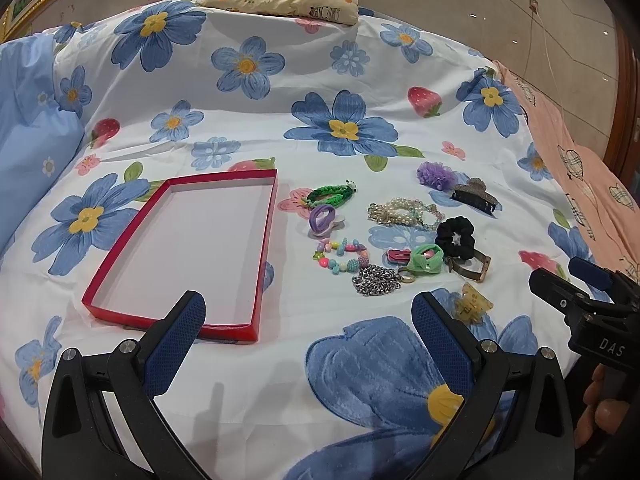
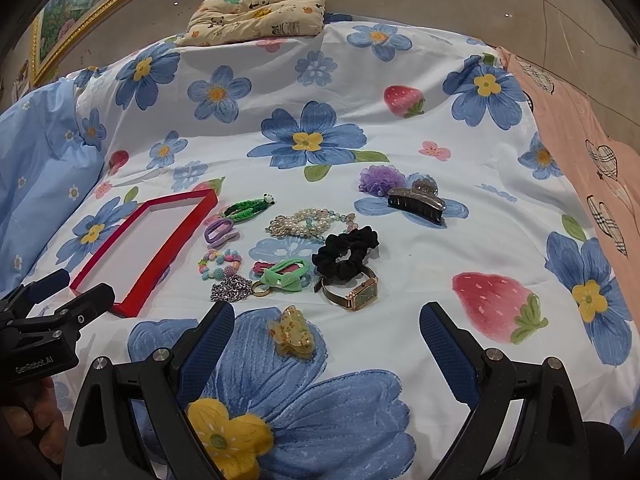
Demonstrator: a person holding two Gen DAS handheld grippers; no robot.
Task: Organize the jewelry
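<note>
A shallow red tray (image 1: 262, 236) (image 2: 176, 236) lies empty on the flowered bedspread. Right of it lie several pieces: a pearl bracelet (image 1: 400, 212) (image 2: 308, 222), a silver chain (image 1: 376, 280) (image 2: 230, 288), a bead bracelet (image 1: 342, 256) (image 2: 218, 266), a black scrunchie (image 1: 456, 236) (image 2: 346, 252), a gold watch (image 2: 352, 292) (image 1: 472, 268), a yellow claw clip (image 2: 292, 332) (image 1: 472, 306), a dark claw clip (image 2: 416, 200) (image 1: 476, 196). My left gripper (image 1: 308, 316) is open, above the tray's near corner. My right gripper (image 2: 326, 328) is open, just short of the yellow clip.
A purple flower tie (image 2: 378, 178), a green woven band (image 2: 248, 208), purple hair ties (image 2: 220, 232) and a green bow tie (image 2: 286, 276) lie among the pieces. A panda pillow (image 2: 256, 12) sits at the far edge. A pink quilt (image 2: 592, 140) lies right, a blue pillow (image 1: 28, 120) left.
</note>
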